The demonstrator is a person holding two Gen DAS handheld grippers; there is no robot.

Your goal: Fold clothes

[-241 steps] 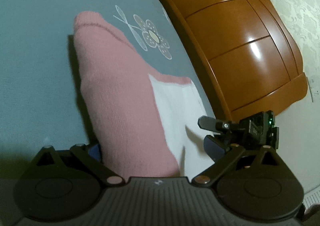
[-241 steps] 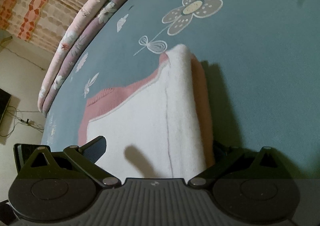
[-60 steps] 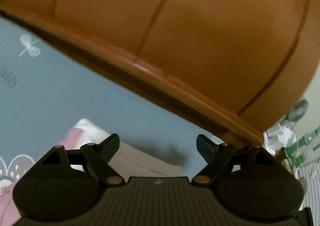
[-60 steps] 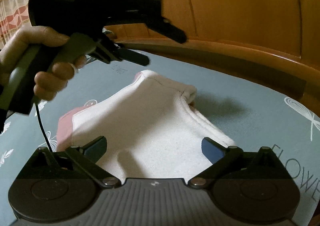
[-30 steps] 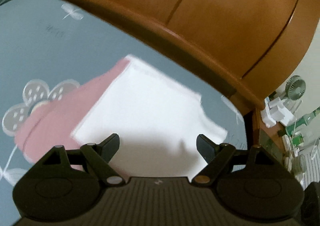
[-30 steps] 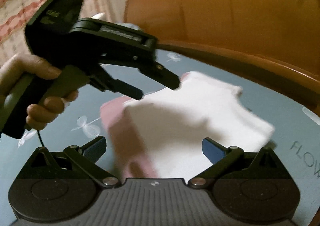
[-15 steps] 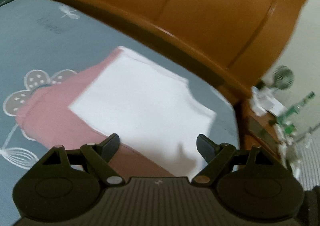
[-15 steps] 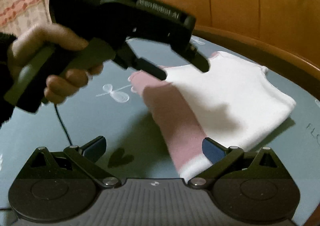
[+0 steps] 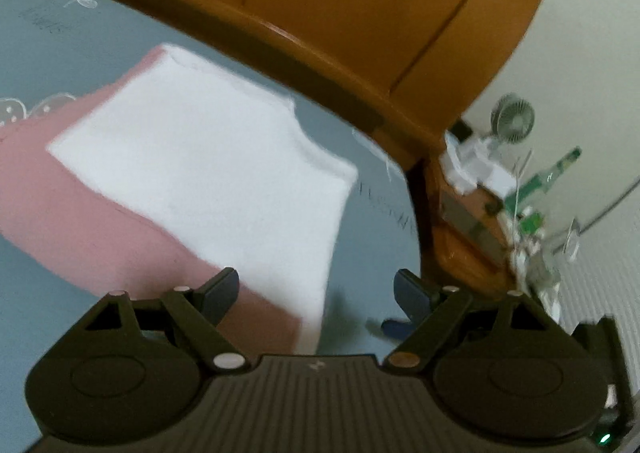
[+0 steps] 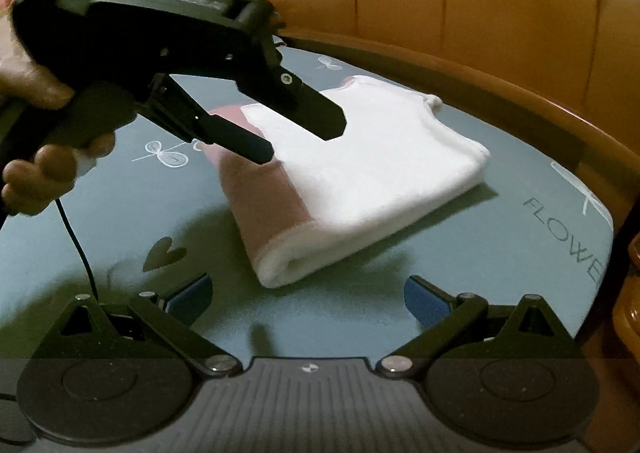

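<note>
Blue bedsheet [image 10: 120, 213] lies bare around the folded sweater [image 10: 360, 173] — left gripper [image 10: 306, 141] and right gripper [image 10: 308, 297], jaws spread, hold nothing.

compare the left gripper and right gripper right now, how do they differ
The left gripper hangs above the folded pink and white garment, its fingers over the pink part; the right gripper sits back, with only bedsheet between its fingers. Both are open and hold nothing.
</note>
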